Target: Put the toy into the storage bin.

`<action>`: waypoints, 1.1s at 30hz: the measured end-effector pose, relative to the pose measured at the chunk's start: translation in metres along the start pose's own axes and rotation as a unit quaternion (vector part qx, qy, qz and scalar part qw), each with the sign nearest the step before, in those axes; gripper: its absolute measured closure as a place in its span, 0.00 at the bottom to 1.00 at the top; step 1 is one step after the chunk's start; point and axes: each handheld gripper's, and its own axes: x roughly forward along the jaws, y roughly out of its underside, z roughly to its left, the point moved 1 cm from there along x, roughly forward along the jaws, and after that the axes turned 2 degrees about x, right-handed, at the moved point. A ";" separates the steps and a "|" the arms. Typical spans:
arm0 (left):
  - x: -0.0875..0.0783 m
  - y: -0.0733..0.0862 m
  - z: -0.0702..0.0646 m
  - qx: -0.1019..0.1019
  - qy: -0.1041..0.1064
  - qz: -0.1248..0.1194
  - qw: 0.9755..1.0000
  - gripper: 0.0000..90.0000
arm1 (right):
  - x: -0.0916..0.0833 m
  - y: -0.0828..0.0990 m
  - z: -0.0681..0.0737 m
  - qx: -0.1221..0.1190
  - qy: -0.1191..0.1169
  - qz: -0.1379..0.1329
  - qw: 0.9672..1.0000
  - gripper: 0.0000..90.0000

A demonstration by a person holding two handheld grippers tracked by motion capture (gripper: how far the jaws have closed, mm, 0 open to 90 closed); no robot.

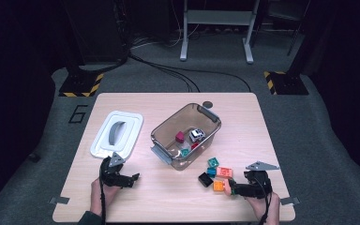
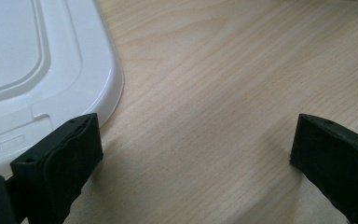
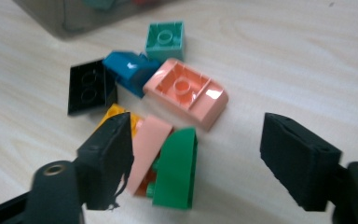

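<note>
Blocks are being sorted into the bin; the work is judged partly done.

A few pieces, a small toy car among them, are already seen inside the clear bin (image 1: 186, 136), whose white lid (image 1: 117, 133) lies set aside. About 6 loose blocks (image 3: 158, 112) are left on the table (image 1: 168, 197) just beside the bin. The right gripper (image 3: 196, 158) is held spread around the green block (image 3: 177, 168), not yet clamped. The left gripper (image 2: 191, 154) is parked wide and bare near the lid.
</note>
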 end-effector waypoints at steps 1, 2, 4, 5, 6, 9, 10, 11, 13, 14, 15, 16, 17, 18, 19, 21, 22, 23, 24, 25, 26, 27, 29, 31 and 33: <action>0.000 0.000 0.000 0.000 0.000 0.000 1.000 0.02 | 0.000 0.004 0.000 -0.002 -0.002 0.000 1.000 0.35; 0.000 0.000 0.000 0.000 0.000 0.000 1.000 0.02 | -0.001 0.007 0.001 0.000 0.000 0.001 1.000 0.37; 0.000 0.000 0.000 0.000 0.000 0.000 1.000 0.02 | -0.004 0.015 0.001 0.001 -0.005 -0.002 1.000 0.43; 0.000 0.000 0.000 0.000 0.000 0.000 1.000 0.02 | -0.005 0.018 0.000 0.001 -0.005 -0.002 1.000 0.46; 0.000 0.000 0.000 0.000 0.000 0.000 1.000 0.02 | -0.006 0.020 0.000 0.004 -0.006 0.000 1.000 0.48; 0.000 0.000 0.000 0.000 0.000 0.000 1.000 0.02 | -0.004 0.024 -0.001 -0.002 -0.009 0.005 1.000 0.55; 0.000 0.000 0.000 0.000 0.000 0.000 1.000 0.02 | -0.003 0.025 0.000 -0.004 -0.009 0.008 1.000 0.57; 0.000 0.000 0.000 0.000 0.000 0.000 1.000 0.02 | -0.002 0.025 -0.001 -0.005 -0.012 0.007 1.000 0.61; 0.000 0.000 0.000 0.000 0.000 0.000 1.000 0.02 | 0.000 0.025 -0.002 -0.008 -0.003 0.014 1.000 0.66; 0.000 0.000 0.000 0.000 0.000 0.000 1.000 0.02 | 0.001 0.025 -0.004 -0.007 -0.003 0.014 1.000 0.67; 0.000 0.000 0.000 0.000 0.000 0.000 1.000 0.02 | 0.001 0.023 -0.007 0.000 0.010 0.015 1.000 0.70; 0.000 0.000 0.000 0.000 0.000 0.000 1.000 0.02 | 0.001 0.023 -0.007 0.000 0.010 0.015 1.000 0.70; 0.000 0.000 0.000 0.000 0.000 0.000 1.000 0.02 | 0.001 0.022 -0.009 -0.002 0.019 0.016 1.000 0.70; 0.000 0.000 0.000 0.000 0.000 0.000 1.000 0.02 | 0.002 0.021 -0.011 0.004 0.019 0.015 1.000 0.70; 0.000 0.000 0.000 0.000 0.000 0.000 1.000 0.02 | 0.002 0.020 -0.013 0.007 0.025 0.014 1.000 0.68; 0.000 0.000 0.000 0.000 0.000 0.000 1.000 0.02 | 0.000 0.016 -0.015 0.006 0.015 -0.003 1.000 0.61; 0.000 0.000 0.000 0.000 0.000 0.000 1.000 0.02 | 0.000 0.016 -0.015 0.006 0.015 -0.003 1.000 0.61; 0.000 0.000 0.000 0.000 0.000 0.000 1.000 0.02 | 0.000 0.015 -0.013 0.004 0.011 -0.003 1.000 0.61; 0.000 0.000 0.000 0.000 0.000 0.000 1.000 0.02 | 0.003 0.013 -0.013 -0.007 0.008 -0.002 1.000 0.59; 0.000 0.000 0.000 0.000 0.000 0.000 1.000 0.02 | 0.006 0.012 -0.012 -0.008 0.009 0.005 1.000 0.59; 0.000 0.000 0.000 0.000 0.000 0.000 1.000 0.02 | 0.009 0.012 -0.011 -0.010 0.008 0.012 1.000 0.59; 0.000 0.000 0.000 0.000 0.000 0.000 1.000 0.02 | 0.013 0.012 -0.012 -0.015 0.007 0.018 1.000 0.60; 0.000 0.000 0.000 0.000 0.000 0.000 1.000 0.02 | 0.018 0.013 -0.013 -0.020 0.004 0.020 1.000 0.63; 0.000 0.000 0.000 0.000 0.000 0.000 1.000 0.02 | 0.021 0.016 -0.015 -0.020 0.005 0.023 1.000 0.70; 0.000 0.000 0.000 0.000 0.000 0.000 1.000 0.02 | 0.021 0.019 -0.017 -0.023 0.002 0.014 1.000 0.73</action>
